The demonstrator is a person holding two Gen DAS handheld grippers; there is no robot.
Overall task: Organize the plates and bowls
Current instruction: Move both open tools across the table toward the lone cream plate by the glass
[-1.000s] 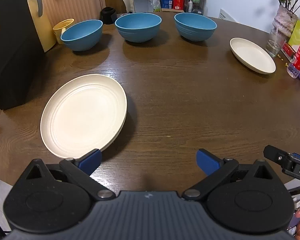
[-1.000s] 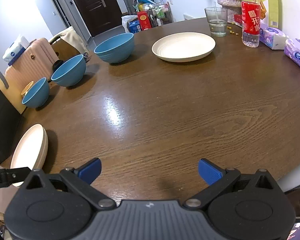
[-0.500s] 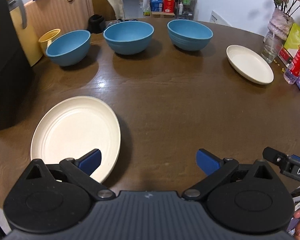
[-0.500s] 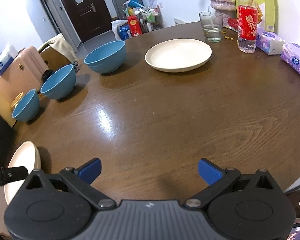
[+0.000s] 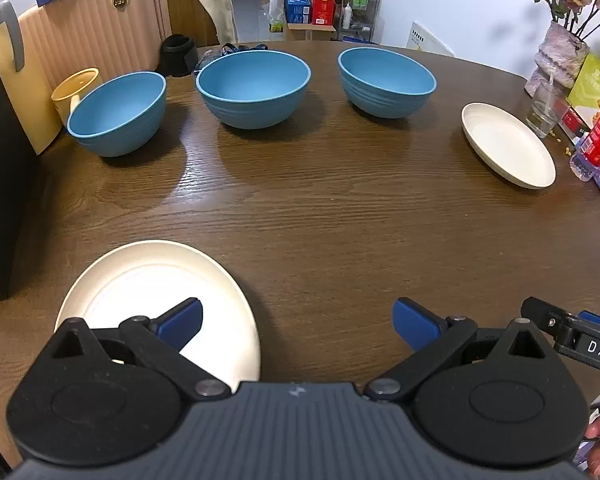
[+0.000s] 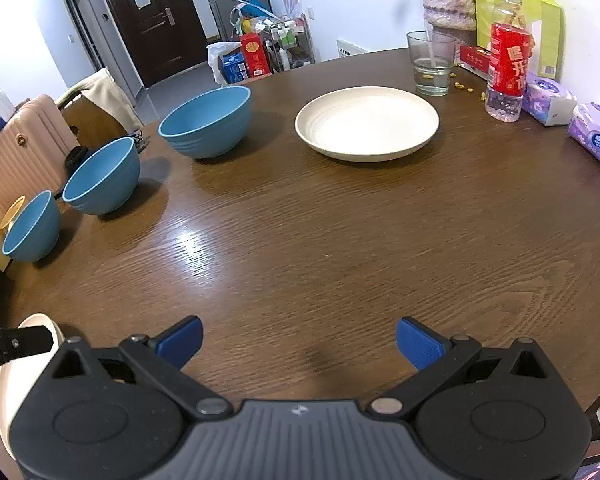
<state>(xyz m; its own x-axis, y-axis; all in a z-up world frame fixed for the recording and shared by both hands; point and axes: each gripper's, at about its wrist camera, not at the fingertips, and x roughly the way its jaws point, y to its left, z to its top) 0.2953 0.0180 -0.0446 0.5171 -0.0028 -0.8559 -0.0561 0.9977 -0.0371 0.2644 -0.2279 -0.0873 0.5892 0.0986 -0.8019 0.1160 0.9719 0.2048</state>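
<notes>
- The left claw [image 5: 296, 322] is held wide open above the near edge of a round wooden worktop [image 5: 340, 216]; nothing is gripped, and its left fingertip [image 5: 182, 320] is seen over a cream plate [image 5: 140, 288] lying flat just below.
- The right claw [image 6: 298, 340] is likewise spread wide and empty, poised over bare wood.
- 3 blue bowls are set upright in a row along the far side: the left bowl [image 5: 118, 114], the middle bowl [image 5: 254, 88] and the right bowl [image 5: 386, 82], each apart from its neighbour.
- A second cream plate [image 6: 366, 122] is placed well apart from the first, near a drinking glass [image 6: 430, 64] and a red-labelled bottle [image 6: 506, 60].
</notes>
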